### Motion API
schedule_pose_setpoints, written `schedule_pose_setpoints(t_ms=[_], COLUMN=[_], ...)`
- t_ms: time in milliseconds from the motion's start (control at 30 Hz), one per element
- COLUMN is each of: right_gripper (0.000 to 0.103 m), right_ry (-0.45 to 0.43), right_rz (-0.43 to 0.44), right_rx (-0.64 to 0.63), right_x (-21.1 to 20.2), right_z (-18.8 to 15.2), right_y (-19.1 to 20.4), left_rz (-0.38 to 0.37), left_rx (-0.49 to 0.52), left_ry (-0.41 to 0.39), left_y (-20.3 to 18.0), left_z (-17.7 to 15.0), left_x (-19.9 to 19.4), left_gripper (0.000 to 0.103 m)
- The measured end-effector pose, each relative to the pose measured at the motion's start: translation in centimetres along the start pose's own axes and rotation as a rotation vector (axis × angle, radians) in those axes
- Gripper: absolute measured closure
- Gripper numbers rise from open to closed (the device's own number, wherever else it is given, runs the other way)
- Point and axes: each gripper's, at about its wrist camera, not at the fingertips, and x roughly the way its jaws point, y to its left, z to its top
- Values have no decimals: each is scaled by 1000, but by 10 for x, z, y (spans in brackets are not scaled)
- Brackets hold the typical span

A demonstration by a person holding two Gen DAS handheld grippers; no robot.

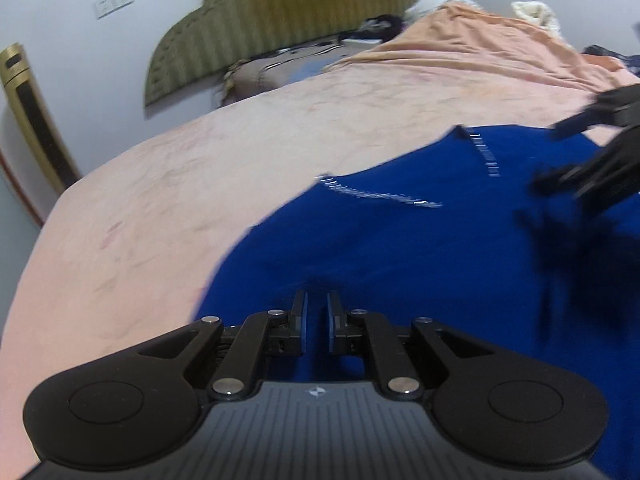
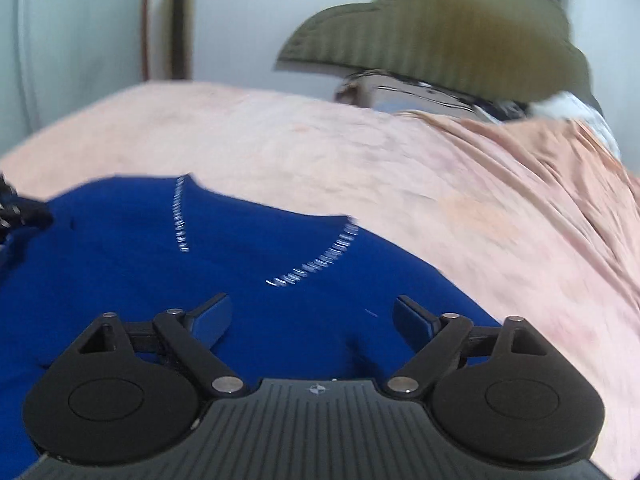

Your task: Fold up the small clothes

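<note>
A blue garment [image 1: 400, 248] with lines of white stitching lies spread on the pink bed sheet [image 1: 160, 184]. My left gripper [image 1: 317, 300] hovers over its near edge with the jaws nearly closed, a narrow gap between the blue pads, nothing clearly pinched. The right gripper [image 1: 560, 160] shows at the right of the left wrist view, over the garment's far side. In the right wrist view the garment [image 2: 160, 264] fills the lower left and my right gripper [image 2: 312, 312] is wide open just above it, empty. The left gripper's tip [image 2: 20, 212] shows at the left edge.
A green padded headboard [image 1: 272, 20] stands against the white wall. A bunched orange blanket [image 1: 480, 48] lies at the bed's far right. A pillow [image 1: 272, 72] and dark items lie by the headboard. A gold-trimmed stand [image 1: 28, 120] is at the left.
</note>
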Motion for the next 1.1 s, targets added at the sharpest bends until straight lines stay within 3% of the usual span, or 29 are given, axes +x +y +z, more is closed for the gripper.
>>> schedule_pose_setpoints(t_ms=[100,200,333,400,467,533,600,667,767,867,967,1100], right_gripper=[10,4,1,2,4,8,14,31,49,52,69,81], right_ry=[81,102,152,167,114,30,-35,-24,57,65,65,48], right_rz=[-40,-114,-158,-253,-308,-195,-9,118,137,208,192,166], right_rx=[-129,-220,-218,-193,-100,86,265,365,383,349,269,279], right_x=[18,0,-41,-51,-64,-76,-72,-52,-20,-18,-20,-26], right_z=[-4,-20,-55,-65,-66,-61,-57,-55,-54,-54,-51,-54], right_y=[27,36,5,-13,-31,-50,-67,-77,-76,-64,-49,-48], left_rz=[-32,5,18,24,33,33,46,64,-23,-141,-185,-312], left_rx=[64,150,178,175,165,150,142,147,157,229,289,265], left_ry=[6,20,-5,-6,-12,-27,-46,-67,-71,-43,-44,-22], left_y=[-28,-44,-46,-48,-50,-49,-41,-29,0,22,32,52], left_z=[-6,-24,-36,-34,-32,-30,-27,-25,-25,-27,-25,-21], left_x=[-1,6,1,0,-1,-4,-9,-12,-14,-9,-1,13], left_gripper=[94,94,94,94,94,93,93,93,86,72,72,71])
